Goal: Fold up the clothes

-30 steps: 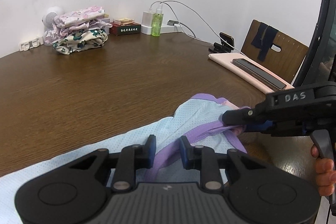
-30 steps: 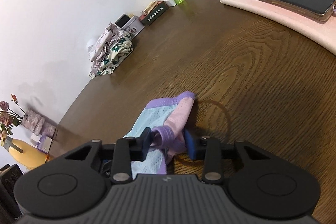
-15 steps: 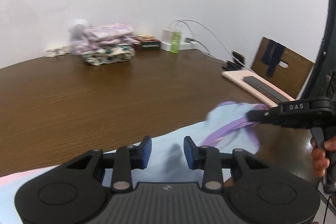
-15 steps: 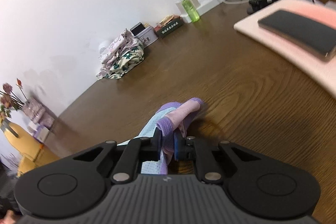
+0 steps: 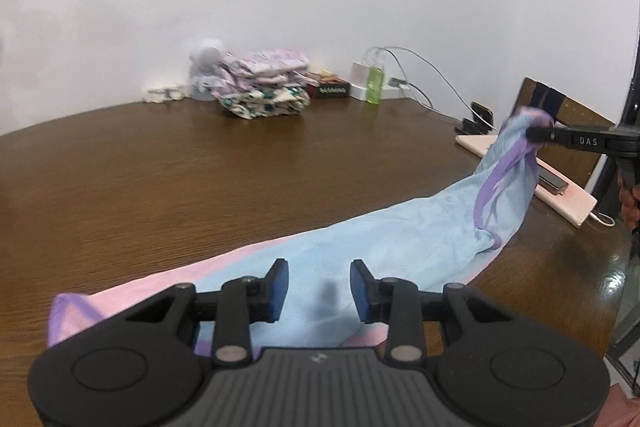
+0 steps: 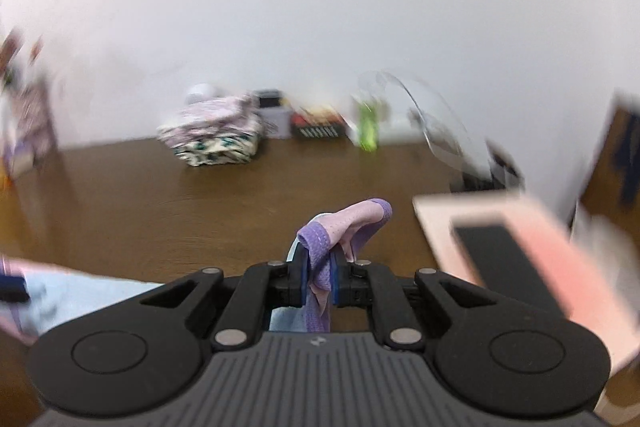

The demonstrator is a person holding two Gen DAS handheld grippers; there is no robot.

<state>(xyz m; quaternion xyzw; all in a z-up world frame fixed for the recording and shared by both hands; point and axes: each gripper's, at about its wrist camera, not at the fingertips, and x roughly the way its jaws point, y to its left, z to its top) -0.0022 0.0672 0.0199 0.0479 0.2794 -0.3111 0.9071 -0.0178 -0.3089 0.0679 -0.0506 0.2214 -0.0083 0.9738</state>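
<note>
A big brown wooden table (image 5: 168,171) fills the middle of the frame. A light blue and pink garment (image 5: 360,251) lies on it at the bottom. At the back, near the wall, sits a pile of folded flowery clothes (image 5: 264,95), with a green bottle (image 5: 375,79) and a dark box (image 5: 332,89) to the right. A pink pad (image 5: 560,195) lies on the right side.

I see a worktop (image 5: 200,179) of dark wood grain, smooth, with a glossy sheen near its right edge. The garment (image 5: 400,239) is soft, matt cloth, a fine mesh knit with purple stitched trim. My left tool (image 5: 319,291) is matt black plastic with blue rubbery pads and small metal pins; the right tool (image 6: 319,277) looks the same.
</note>
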